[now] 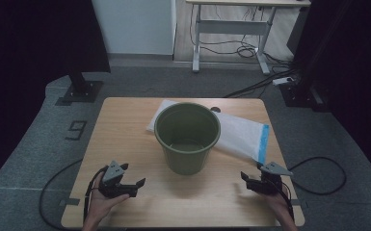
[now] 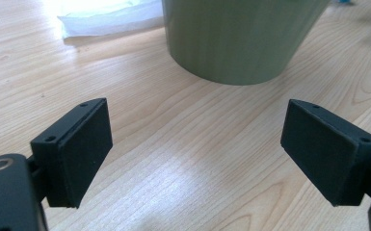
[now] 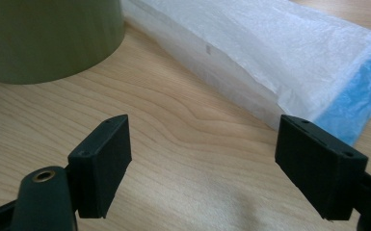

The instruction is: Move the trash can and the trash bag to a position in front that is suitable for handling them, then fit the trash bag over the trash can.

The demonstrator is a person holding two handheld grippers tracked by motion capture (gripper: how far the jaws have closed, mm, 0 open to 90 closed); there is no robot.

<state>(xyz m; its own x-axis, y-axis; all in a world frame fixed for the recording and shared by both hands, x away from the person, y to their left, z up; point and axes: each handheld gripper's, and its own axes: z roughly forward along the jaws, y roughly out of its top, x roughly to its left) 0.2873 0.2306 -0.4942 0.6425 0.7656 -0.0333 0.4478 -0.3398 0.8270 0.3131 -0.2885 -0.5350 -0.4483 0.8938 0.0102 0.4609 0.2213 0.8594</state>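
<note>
While both grippers gape, the green bucket (image 1: 187, 137) bears no readable label.

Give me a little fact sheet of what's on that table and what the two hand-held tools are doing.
table: light wooden top, standing on grey carpet
bucket: olive-green, upright at the middle, nothing visible inside
bag: folded white plastic bag with a blue edge, flat behind and to the right of the bucket
left tool: held low near the front left edge, jaws wide apart, pointing at the bucket's base
right tool: held low near the front right edge, jaws wide apart, facing the bag's blue end
contact: neither tool touches anything
</note>
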